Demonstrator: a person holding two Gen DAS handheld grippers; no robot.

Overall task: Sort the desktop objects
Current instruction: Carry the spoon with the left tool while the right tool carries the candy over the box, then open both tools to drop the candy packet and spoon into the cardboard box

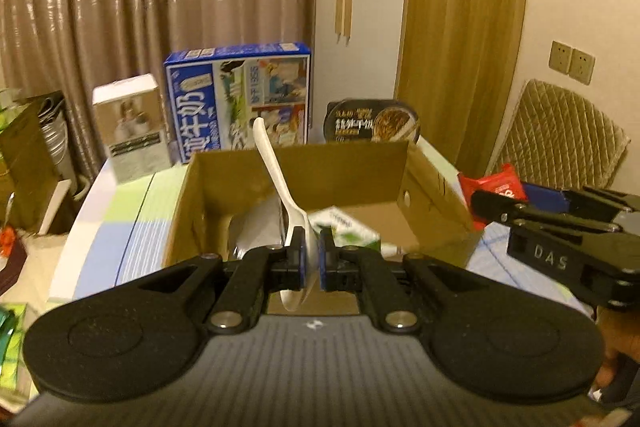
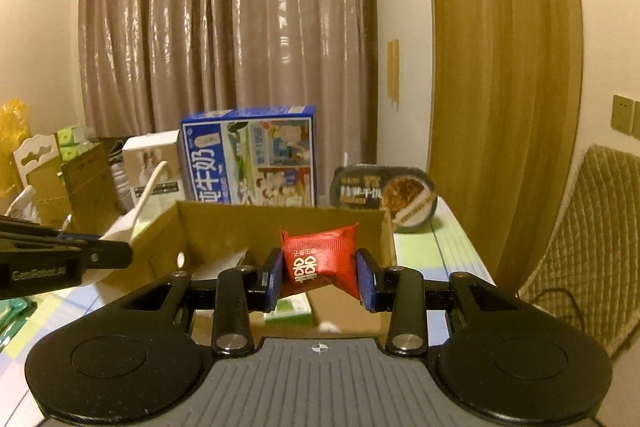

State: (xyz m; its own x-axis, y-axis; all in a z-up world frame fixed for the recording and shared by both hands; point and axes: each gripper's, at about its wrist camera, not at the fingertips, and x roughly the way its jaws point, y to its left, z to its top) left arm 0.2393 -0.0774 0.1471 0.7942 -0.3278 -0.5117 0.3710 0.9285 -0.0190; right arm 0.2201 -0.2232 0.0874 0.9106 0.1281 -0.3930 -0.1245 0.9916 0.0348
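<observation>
We read this as a room in a home, likely a living or dining corner. Floor-length shiny brown curtains [image 2: 224, 19] cover the far wall, with a wood-grain door [image 2: 500, 67] to their right. A quilted chair back [image 1: 560, 135] stands against the wall under beige wall sockets [image 1: 571, 62]. The table [image 1: 120, 211] wears a pastel checked cloth and carries groceries: a blue milk carton box [image 1: 240, 103] and a black instant-meal bowl [image 1: 372, 121]. Cardboard boxes [image 2: 84, 183] pile up at the left.

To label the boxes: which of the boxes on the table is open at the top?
The brown cardboard box in front is open at the top. The blue milk box and the small white box behind it stand closed.
</observation>
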